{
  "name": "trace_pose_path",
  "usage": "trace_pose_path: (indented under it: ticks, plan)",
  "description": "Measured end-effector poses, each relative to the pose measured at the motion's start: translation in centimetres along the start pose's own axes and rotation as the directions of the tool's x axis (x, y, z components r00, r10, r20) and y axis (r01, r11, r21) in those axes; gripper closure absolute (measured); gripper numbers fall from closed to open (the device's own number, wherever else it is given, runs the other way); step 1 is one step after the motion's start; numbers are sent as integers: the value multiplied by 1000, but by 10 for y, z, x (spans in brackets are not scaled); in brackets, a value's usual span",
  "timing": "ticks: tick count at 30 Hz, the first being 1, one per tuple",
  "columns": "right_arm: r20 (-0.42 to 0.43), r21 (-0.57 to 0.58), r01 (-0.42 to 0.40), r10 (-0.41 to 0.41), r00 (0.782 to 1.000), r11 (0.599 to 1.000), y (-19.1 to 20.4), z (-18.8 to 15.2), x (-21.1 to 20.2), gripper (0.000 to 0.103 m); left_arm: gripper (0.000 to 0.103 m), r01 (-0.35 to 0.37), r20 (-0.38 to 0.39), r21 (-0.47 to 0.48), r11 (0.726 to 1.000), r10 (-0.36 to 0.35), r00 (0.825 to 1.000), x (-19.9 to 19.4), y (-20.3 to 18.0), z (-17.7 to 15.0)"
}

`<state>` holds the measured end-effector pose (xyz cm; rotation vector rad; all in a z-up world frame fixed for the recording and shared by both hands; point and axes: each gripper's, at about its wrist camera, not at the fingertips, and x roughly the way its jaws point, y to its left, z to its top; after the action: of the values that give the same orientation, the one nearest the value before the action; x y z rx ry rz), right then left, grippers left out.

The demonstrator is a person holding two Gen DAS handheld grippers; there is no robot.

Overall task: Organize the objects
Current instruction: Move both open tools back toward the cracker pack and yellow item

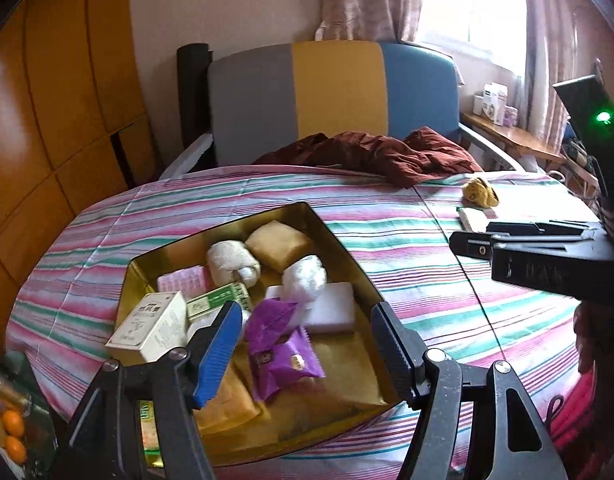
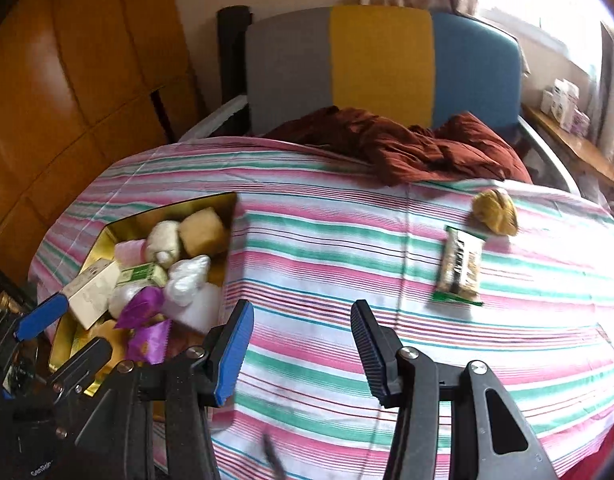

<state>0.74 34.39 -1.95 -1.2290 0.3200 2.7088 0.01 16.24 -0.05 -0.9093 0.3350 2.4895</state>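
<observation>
A gold box [image 1: 349, 364] sits on the striped sheet [image 2: 327, 240], holding several items: two purple packets [image 1: 283, 354], a white carton [image 1: 155, 328], a green box [image 1: 219, 300], a rolled white cloth [image 1: 231, 264] and a tan packet [image 1: 279, 246]. My left gripper [image 1: 307, 308] hovers open over the box's near end, its pads clear of the purple packets below. My right gripper [image 2: 302, 306] is open and empty above bare sheet, to the right of the box [image 2: 227, 220]. Farther right lie a green-edged snack bar [image 2: 461, 266] and a yellow-brown wad [image 2: 495, 210].
A crumpled maroon cloth [image 2: 427, 148] lies at the sheet's far edge, before a grey, yellow and blue headboard [image 2: 381, 64]. Wooden cupboards [image 1: 47, 120] stand at the left. A wooden shelf with small boxes [image 1: 495, 104] runs under the window. Oranges [image 1: 13, 432] show at bottom left.
</observation>
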Motion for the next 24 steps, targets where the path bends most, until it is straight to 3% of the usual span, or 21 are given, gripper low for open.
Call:
trace_pose_path:
  ticks: [10, 24]
  plan:
    - [8, 149, 74, -76, 997, 986, -69, 17, -9, 52, 33, 51, -13, 76, 996, -51, 999, 13, -34, 10]
    - [21, 300, 203, -219, 976, 932, -173, 34, -13, 50, 31, 106, -66, 150, 983, -97, 993, 44, -75, 22]
